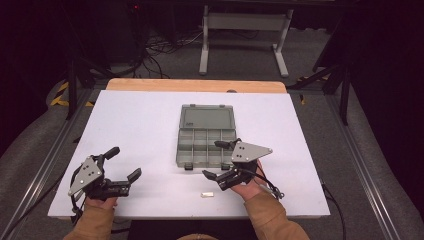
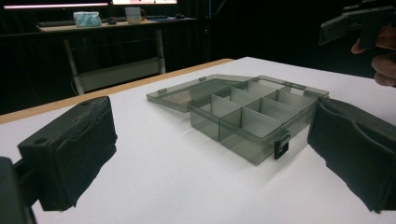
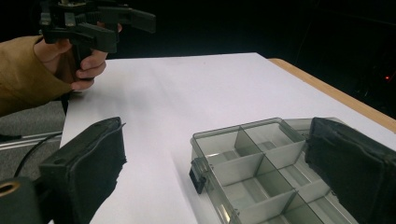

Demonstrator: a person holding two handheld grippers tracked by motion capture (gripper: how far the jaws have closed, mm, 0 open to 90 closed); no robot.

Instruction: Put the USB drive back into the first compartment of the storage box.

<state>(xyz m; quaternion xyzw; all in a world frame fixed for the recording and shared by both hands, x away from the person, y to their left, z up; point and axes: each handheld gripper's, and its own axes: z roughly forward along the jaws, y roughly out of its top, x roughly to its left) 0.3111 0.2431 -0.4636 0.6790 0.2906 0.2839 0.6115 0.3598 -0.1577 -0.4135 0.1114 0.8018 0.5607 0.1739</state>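
My right gripper sits at the near right corner of the organizer box, and that closeness decides the coming move as I judge it. The box lies near the centre of the white table with its lid thrown flat back toward 12 o'clock and its empty compartments facing up, its long axis running from 6 to 12 o'clock. From my right gripper the tray lies at about 11 o'clock, just beside it; in the right gripper view my jaws stand spread wide with nothing between them, one jaw overlapping the tray's far cells and a black latch showing on its side wall. My left gripper is well apart, with the box off at about 2 o'clock; its jaws also gape wide and carry nothing, framing the box in the left gripper view. A small pale piece lies on the table at 6 o'clock from the box, just beside my right hand. I cannot tell what it is.
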